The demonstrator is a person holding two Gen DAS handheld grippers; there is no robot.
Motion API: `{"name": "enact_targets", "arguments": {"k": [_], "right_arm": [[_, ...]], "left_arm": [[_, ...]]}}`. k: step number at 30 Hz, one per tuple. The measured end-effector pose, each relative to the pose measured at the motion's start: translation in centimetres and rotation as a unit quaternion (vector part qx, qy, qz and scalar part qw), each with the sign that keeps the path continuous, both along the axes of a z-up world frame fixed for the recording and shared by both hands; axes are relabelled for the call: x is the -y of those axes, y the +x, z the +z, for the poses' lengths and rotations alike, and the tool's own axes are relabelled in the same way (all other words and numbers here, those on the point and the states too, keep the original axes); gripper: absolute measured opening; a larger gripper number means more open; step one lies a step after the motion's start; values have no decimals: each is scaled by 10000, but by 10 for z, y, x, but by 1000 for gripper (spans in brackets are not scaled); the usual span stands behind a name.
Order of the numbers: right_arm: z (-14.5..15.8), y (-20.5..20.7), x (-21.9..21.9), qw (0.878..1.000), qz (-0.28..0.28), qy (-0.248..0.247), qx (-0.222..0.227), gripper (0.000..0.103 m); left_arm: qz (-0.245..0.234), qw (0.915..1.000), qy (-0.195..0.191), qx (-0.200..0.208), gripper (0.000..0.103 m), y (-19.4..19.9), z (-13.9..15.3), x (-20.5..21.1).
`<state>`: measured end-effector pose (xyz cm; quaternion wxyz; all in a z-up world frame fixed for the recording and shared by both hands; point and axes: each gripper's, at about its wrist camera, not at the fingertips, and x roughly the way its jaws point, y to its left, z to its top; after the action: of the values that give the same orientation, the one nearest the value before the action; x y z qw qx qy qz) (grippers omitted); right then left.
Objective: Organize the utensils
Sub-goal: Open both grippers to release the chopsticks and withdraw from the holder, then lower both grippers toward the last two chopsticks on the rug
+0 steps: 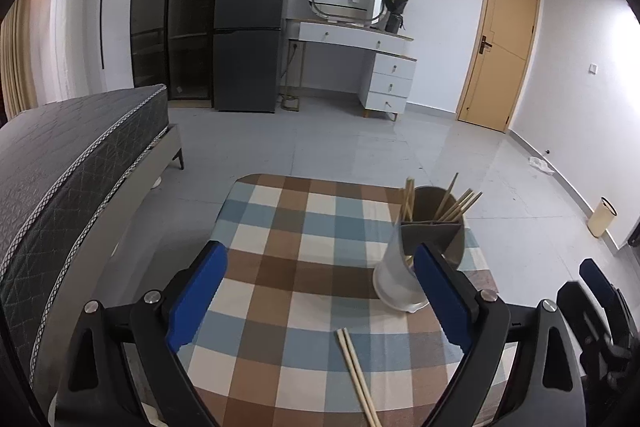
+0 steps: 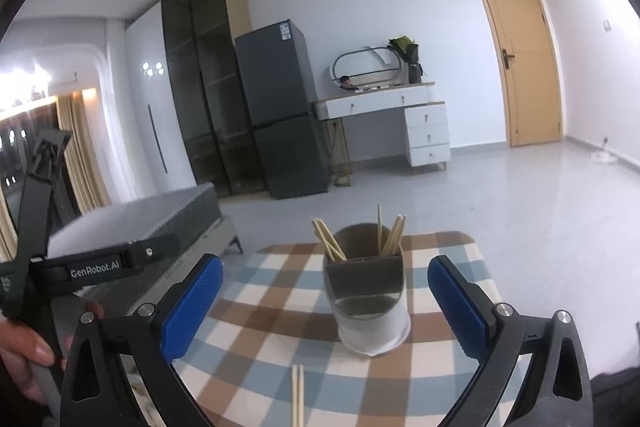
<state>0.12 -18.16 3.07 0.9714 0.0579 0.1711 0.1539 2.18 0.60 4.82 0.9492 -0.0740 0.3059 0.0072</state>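
A small table (image 1: 304,227) with a checked cloth in blue, brown and white is sitting in a bedroom. Near its far right side a round holder (image 1: 424,247) is standing upright, and it has a grey top and a clear bottom. Several chopsticks (image 1: 456,205) are sticking up out of the holder and leaning to the sides. Two more chopsticks (image 1: 358,375) are lying flat on the cloth, close together, on the near side of the holder and not touching it. The left gripper (image 1: 320,291) is hanging over the table with its blue fingers wide apart, and it is holding nothing. The right gripper (image 2: 326,303) is doing the same, with its fingers spread on either side of the holder but not touching it. A bed (image 1: 72,163) is sitting to the left, and a fridge (image 1: 250,23), a white desk (image 1: 360,43) and a door (image 1: 500,43) are standing by the far wall.
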Motion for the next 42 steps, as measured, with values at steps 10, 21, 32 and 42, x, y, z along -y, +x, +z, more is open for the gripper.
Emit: {"name": "enact_targets", "arguments": {"k": [10,21,32,42], "right_arm": [[-36,1,-8,9986,136,-201,-461,103],[-69,14,-21,9919,254,-640,-1069,103],[-123,51,-55,9596,713,-1323,-2377,102],[-178,104,-84,9187,1049,-1771,-3372,72]], "left_arm": [[15,9999,-59,-106,92,-5,-31,-4],[378,9974,-175,-596,92,8,-83,-15],[738,9883,-453,-1257,91,32,-110,-39],[1051,9728,-963,-1825,91,45,-126,-71]]}}
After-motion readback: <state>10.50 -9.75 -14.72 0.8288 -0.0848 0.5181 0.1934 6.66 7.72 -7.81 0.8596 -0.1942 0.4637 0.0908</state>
